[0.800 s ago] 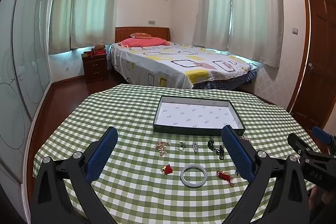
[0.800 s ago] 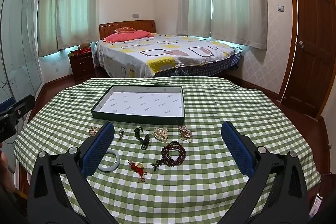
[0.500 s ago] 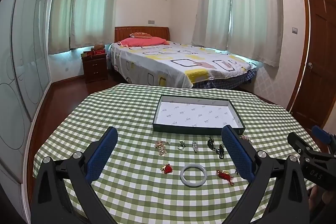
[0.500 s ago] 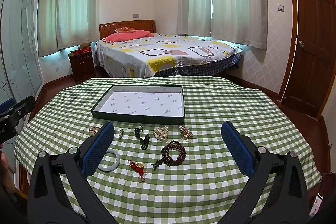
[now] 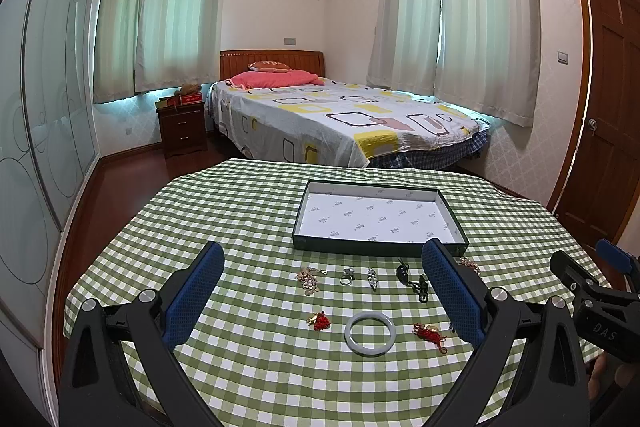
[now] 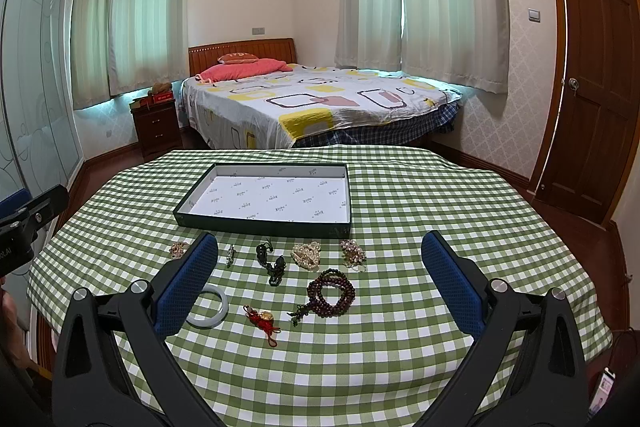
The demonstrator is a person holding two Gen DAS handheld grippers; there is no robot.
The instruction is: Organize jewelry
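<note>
Both claws hang released above the table, holding nothing. The jewelry lies on the cloth in front of the tray. Only the left claw view shows the small red charm and ring; only the right claw view shows the brown beads and pearls.

Your near strip of the checked tablecloth is bare, so both grippers can come in low from the front. Ahead, the jewelry lies in loose rows with narrow gaps: pale bangle, dark bead bracelet, red tassel charm. The shallow tray walls off the far side; cloth right of the beads is open.
</note>
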